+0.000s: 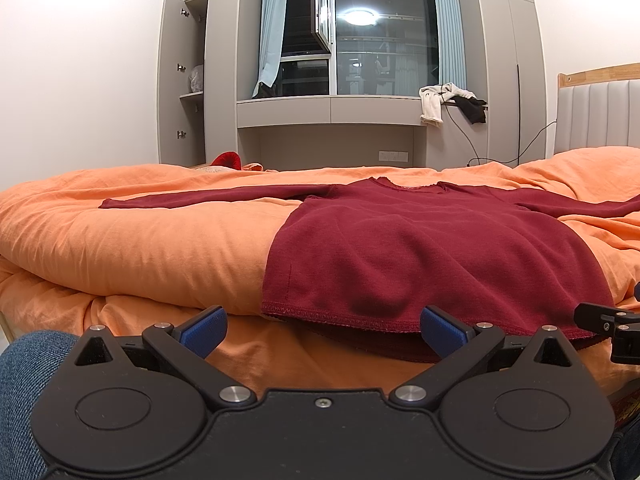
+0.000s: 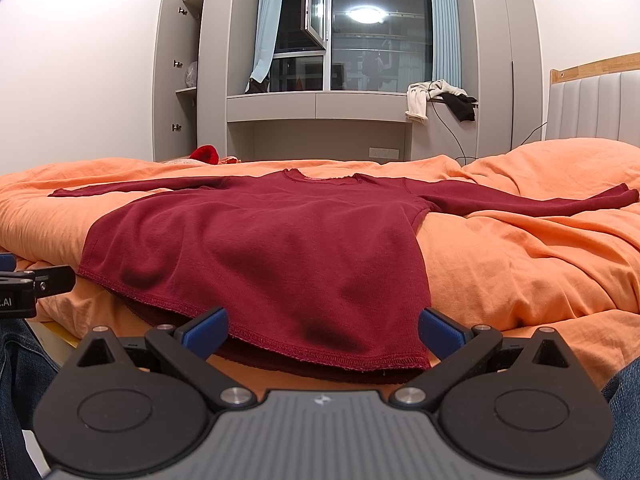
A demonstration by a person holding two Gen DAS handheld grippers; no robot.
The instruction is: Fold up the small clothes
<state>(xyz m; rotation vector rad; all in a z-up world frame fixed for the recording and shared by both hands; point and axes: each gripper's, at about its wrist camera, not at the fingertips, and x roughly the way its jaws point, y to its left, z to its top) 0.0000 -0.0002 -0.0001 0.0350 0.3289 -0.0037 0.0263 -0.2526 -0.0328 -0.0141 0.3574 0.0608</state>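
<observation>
A dark red long-sleeved shirt [image 1: 420, 248] lies flat on the orange duvet [image 1: 140, 240], sleeves spread left and right, collar far, hem near me. It also shows in the right wrist view [image 2: 272, 248]. My left gripper [image 1: 322, 330] is open and empty just before the hem's left part. My right gripper [image 2: 322, 332] is open and empty just before the hem's right part. The right gripper's tip shows at the right edge of the left wrist view [image 1: 608, 320], and the left gripper's tip at the left edge of the right wrist view [image 2: 36, 280].
The bed's padded headboard [image 1: 600, 116] stands at the right. Behind the bed are a window [image 1: 380, 36], grey cabinets [image 1: 184, 80] with an open door, clothes [image 1: 448, 100] on the sill, and a red item [image 1: 228, 160] at the bed's far edge.
</observation>
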